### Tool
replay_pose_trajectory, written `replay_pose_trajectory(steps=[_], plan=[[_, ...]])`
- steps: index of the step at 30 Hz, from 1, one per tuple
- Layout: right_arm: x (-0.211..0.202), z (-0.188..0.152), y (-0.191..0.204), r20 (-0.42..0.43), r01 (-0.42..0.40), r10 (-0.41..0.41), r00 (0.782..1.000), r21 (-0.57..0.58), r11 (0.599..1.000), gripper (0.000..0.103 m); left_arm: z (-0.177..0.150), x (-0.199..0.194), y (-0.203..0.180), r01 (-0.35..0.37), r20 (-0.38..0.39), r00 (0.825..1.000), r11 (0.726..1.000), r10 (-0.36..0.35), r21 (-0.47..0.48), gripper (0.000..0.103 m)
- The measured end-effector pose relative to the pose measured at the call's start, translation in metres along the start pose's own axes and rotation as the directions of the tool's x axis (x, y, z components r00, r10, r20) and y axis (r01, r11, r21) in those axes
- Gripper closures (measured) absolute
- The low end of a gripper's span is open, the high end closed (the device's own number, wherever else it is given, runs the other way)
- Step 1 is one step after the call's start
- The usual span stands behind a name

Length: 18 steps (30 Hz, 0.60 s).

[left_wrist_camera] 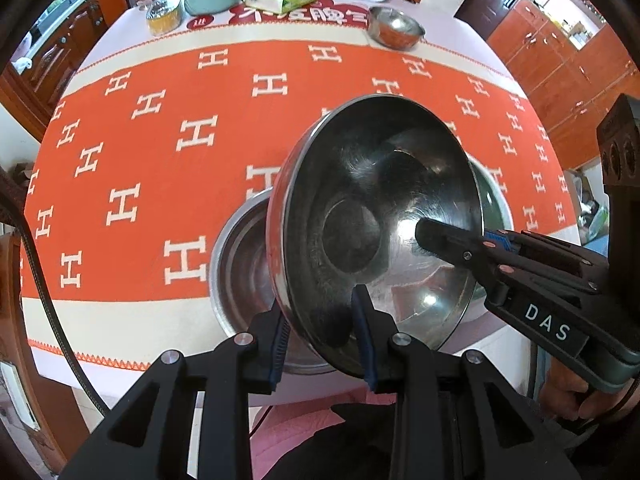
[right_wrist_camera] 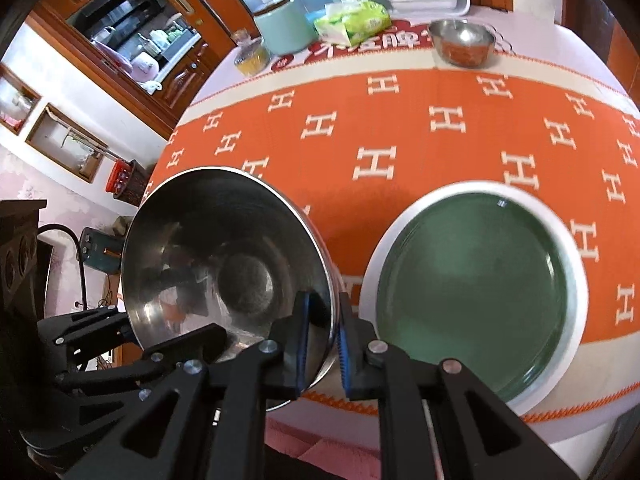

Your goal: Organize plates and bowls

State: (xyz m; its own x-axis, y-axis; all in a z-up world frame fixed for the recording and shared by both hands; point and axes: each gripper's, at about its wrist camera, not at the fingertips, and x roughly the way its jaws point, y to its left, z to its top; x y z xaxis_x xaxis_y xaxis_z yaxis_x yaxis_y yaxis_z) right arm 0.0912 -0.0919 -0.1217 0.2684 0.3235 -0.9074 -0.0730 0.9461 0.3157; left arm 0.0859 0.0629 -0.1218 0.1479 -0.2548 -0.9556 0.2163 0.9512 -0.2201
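I have both tools on one round stainless steel bowl (left_wrist_camera: 372, 216): left tool (left_wrist_camera: 322, 334) and right tool (right_wrist_camera: 322, 344) each clenched on its rim. It hangs tilted, mouth facing me, above a second steel bowl (left_wrist_camera: 240, 264) at 9 o'clock of the green plate (right_wrist_camera: 472, 280). Judgement: nesting step; next, level and lower it.

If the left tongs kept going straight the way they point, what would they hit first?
Probably the second steel bowl resting on the orange cloth, just beyond the tilted steel bowl the left tongs hold; depth is unclear.
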Motion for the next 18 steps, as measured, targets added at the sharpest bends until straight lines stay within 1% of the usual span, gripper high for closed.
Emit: replay_pose_trajectory(steps=[5,10,13,18], plan=[[0.013,-0.009,0.008,-0.034,0.007,-0.005,0.999,0.044,0.999,0.09,-0.005,0.007,0.013,0.001,-0.047,0.999,1.0,0.0,0.029,0.075],[0.027,-0.018,0.009,-0.066,0.016,-0.009,0.998,0.118,0.993,0.09,-0.008,0.02,0.026,0.032,-0.109,0.994,0.998,-0.026,0.053,0.074],[0.032,-0.023,0.005,-0.073,0.031,-0.018,0.997,0.175,0.984,0.09,-0.01,0.028,0.03,0.037,-0.143,0.989,0.996,-0.025,0.081,0.072],[0.04,-0.029,-0.002,-0.083,0.039,-0.018,0.996,0.262,0.964,0.09,-0.007,0.035,0.036,0.049,-0.166,0.986,0.992,-0.029,0.116,0.069]])
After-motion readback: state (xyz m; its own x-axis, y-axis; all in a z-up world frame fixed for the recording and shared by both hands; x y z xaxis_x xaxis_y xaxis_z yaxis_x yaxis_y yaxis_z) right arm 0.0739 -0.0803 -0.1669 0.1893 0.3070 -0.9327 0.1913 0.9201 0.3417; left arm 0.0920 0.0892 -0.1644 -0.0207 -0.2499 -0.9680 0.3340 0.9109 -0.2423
